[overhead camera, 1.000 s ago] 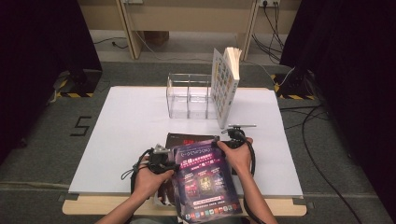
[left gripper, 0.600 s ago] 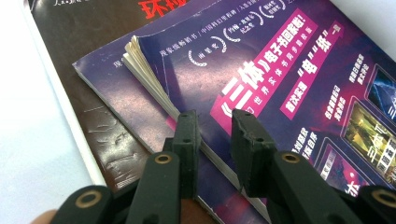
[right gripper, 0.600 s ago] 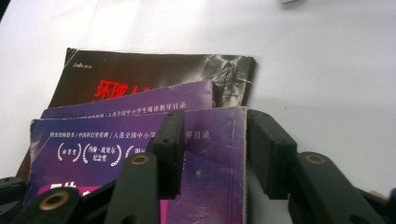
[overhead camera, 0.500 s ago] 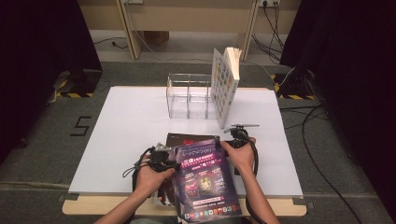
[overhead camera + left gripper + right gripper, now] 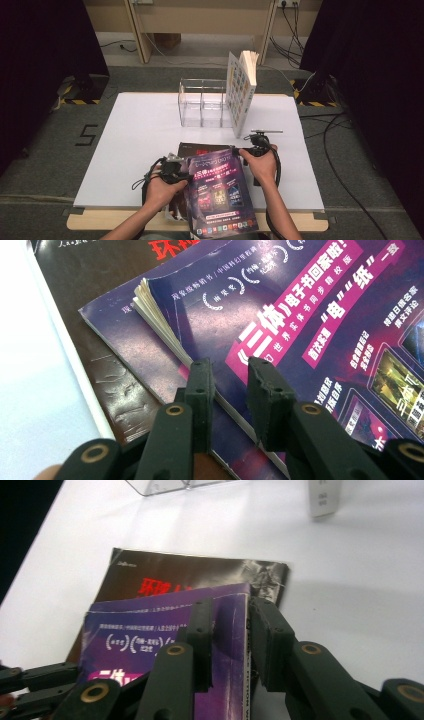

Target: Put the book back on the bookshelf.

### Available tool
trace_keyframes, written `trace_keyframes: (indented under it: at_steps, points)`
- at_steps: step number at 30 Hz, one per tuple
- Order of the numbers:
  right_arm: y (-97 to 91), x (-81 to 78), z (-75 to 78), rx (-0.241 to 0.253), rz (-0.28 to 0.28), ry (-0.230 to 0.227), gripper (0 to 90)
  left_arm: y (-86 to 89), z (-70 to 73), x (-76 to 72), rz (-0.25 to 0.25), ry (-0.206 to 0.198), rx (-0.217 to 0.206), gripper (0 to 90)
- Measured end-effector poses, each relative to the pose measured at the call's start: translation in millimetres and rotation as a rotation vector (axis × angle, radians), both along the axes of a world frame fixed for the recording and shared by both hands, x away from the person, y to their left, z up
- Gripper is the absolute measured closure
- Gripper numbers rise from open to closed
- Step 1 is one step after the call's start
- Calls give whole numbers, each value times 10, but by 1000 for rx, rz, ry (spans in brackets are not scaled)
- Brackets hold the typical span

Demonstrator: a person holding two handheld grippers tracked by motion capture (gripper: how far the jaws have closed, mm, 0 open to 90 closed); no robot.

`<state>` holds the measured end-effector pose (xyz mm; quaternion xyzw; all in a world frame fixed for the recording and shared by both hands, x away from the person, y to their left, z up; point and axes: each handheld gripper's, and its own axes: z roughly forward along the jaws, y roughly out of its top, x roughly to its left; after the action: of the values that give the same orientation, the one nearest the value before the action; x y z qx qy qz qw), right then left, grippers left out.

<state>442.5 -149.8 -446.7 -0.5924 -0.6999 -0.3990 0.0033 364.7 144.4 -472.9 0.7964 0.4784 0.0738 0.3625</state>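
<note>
At the near edge of the table (image 5: 130,125), a purple magazine (image 5: 217,192) sits between my two grippers, tilted up off a dark book (image 5: 192,148) lying flat under it. My left gripper (image 5: 227,377) pinches the magazine's left page edge, jaws part closed, one pad over the cover and one under. My right gripper (image 5: 230,622) straddles the spine at the far right corner; its jaws have just been closing and now press on the spine. The cover is glossy purple with a pink banner, white Chinese text and small picture tiles. Far centre stands a clear divided box (image 5: 202,102), with a white book (image 5: 240,92) upright against its right end.
</note>
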Motion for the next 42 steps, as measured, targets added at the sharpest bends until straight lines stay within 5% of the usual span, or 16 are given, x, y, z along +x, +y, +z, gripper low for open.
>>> trace_keyframes:
  at_steps: [11, 21, 31, 42]
  points:
    - [-25, 15, -50, 30, 12, 44, 718, 4, -3, -2, 3, -1, -4, 720]
    - [-31, 42, 139, 93, 69, 82, 820, 44, -14, -21, 4, -19, -23, 723]
    - [23, -127, 426, 102, 56, -99, 825, 352, 39, -214, 58, -116, -169, 716]
    - [124, -280, 794, 50, -4, -333, 826, 712, -15, -361, 157, -229, -201, 693]
